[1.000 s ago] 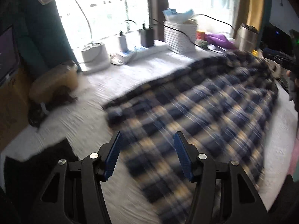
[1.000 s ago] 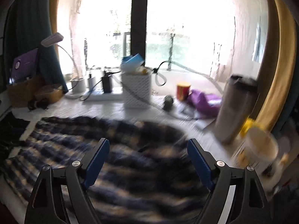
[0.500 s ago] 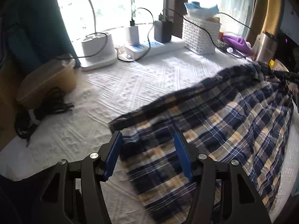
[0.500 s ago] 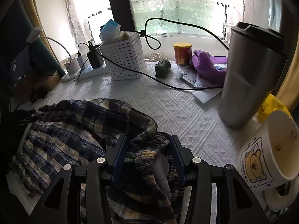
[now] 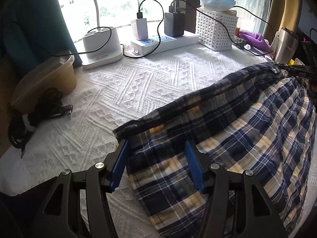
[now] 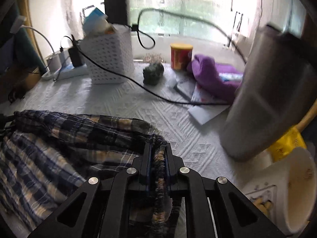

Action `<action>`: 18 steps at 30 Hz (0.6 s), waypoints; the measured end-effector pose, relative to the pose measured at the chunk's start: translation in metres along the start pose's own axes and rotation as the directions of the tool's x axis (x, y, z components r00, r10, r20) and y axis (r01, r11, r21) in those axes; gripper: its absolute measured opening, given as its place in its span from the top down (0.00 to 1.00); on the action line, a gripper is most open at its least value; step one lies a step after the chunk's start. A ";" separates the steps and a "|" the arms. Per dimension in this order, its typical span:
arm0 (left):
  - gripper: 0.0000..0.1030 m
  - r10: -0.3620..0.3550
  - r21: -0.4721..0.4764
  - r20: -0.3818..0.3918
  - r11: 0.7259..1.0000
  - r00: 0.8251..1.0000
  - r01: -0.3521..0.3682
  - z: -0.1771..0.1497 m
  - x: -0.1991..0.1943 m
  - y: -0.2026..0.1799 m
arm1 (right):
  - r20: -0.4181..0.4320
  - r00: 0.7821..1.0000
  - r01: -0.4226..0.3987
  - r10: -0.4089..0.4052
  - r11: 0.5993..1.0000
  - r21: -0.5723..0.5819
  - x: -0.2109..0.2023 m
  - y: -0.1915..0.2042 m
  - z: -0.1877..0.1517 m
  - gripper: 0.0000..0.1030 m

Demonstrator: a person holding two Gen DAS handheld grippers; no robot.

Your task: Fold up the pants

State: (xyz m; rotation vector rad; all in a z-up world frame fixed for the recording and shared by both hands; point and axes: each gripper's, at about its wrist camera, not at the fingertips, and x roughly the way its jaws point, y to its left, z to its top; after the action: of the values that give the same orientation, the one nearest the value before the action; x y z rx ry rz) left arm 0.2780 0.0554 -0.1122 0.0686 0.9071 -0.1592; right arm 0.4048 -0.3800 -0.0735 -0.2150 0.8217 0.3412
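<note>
Blue, yellow and white plaid pants [image 5: 227, 134] lie on a white textured cloth [image 5: 138, 83]. My left gripper [image 5: 156, 158] is open, its blue pads on either side of the leg hem, low over the fabric. My right gripper [image 6: 157, 154] is shut on the gathered waistband of the pants [image 6: 59, 138] and lifts it slightly, so the fabric stretches away to the left. The right gripper also shows at the right edge of the left wrist view [image 5: 301, 71].
Along the window stand a lamp base [image 5: 101, 45], a power strip with chargers [image 5: 164, 41], a white basket [image 5: 216, 29], a steel tumbler [image 6: 271, 91], a bear mug [image 6: 283, 194], a purple cloth [image 6: 214, 77] and a red can [image 6: 181, 56]. A black cable [image 6: 138, 85] crosses the cloth. A tan tub [image 5: 47, 75] sits left.
My right gripper has closed on the waistband and raised it. My left gripper has moved down and forward onto the leg hem, still open.
</note>
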 end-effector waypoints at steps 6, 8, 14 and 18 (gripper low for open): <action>0.44 0.025 0.026 -0.025 0.999 0.999 -0.024 0.014 0.005 0.003 | -0.020 0.999 0.045 -0.046 0.999 -0.015 0.008 0.001 0.015 0.74; 0.44 0.032 0.029 -0.020 0.999 0.999 -0.032 0.020 0.007 0.005 | -0.016 0.998 0.067 -0.068 0.997 -0.025 0.005 0.000 0.019 0.63; 0.44 0.028 0.003 -0.020 1.000 0.999 -0.028 0.031 0.017 0.011 | 0.107 0.985 0.147 -0.136 0.984 -0.098 -0.040 0.028 0.022 0.37; 0.44 0.021 -0.012 -0.019 1.000 1.000 -0.021 0.030 0.025 0.013 | 0.110 0.991 0.098 -0.071 0.958 -0.269 -0.048 0.076 0.013 0.54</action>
State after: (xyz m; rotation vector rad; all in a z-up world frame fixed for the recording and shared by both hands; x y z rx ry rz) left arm 0.3187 0.0617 -0.1130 0.0683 0.9254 -0.1338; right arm 0.3546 -0.3155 -0.0338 -0.4870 0.6628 0.3818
